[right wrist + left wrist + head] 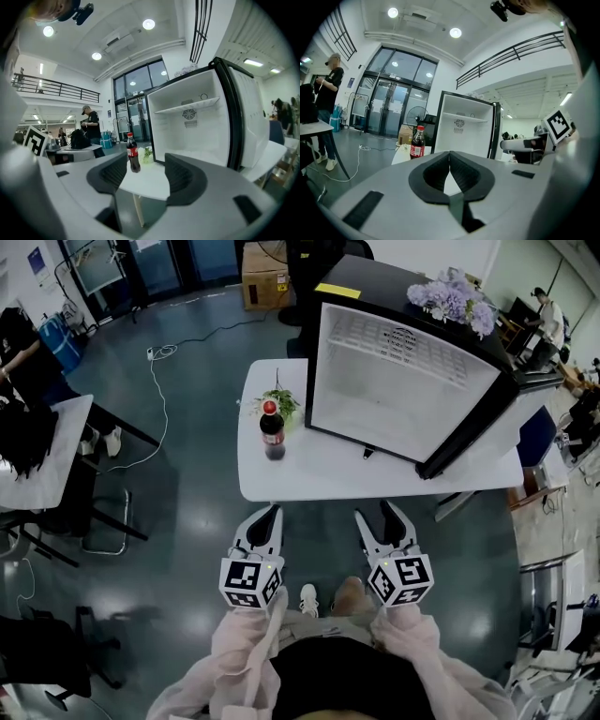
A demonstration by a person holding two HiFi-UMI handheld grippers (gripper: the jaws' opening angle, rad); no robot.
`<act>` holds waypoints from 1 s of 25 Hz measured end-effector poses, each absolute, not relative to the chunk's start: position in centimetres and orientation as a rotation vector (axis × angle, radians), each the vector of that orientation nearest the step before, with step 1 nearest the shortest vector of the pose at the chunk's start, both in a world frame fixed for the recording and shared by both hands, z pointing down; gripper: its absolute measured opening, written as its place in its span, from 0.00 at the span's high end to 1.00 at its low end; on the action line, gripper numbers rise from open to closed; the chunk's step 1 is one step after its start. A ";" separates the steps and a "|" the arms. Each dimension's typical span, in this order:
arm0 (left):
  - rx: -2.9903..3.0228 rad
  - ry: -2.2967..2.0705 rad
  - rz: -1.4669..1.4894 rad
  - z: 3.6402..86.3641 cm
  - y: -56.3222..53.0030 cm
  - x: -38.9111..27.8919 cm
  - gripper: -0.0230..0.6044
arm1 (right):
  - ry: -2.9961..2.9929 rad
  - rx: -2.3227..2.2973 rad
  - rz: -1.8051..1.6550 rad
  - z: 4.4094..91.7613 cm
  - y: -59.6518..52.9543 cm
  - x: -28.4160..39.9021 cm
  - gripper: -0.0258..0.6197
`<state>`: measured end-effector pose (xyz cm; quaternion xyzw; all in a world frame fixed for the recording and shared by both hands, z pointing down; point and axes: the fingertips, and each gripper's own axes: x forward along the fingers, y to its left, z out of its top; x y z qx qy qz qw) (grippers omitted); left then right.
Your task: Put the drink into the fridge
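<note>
The drink (272,432) stands near the left edge of the surface (328,479), beside the open fridge (403,371). No step is done yet. Your left claw (269,517) is closed tight and empty. Your right claw (375,515) is open and empty. You must grab the drink and put it inside.

Bright, even indoor light from round ceiling lamps (455,32). Soft reflections on glossy floor (197,493). Shadows faint. Strong fisheye bending, black vignette in both gripper views.
</note>
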<state>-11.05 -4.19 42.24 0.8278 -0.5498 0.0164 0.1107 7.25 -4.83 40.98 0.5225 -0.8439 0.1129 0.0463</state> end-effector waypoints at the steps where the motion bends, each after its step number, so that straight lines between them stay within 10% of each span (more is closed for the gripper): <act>1: 2.428 -1.618 0.044 42.3 -4.3 -11.2 0.94 | -2.579 1.574 0.346 41.1 -5.0 6.9 0.56; 25: 2.242 -1.815 0.057 43.4 -14.5 -13.9 0.94 | -2.705 1.244 0.323 42.0 -17.8 3.5 0.45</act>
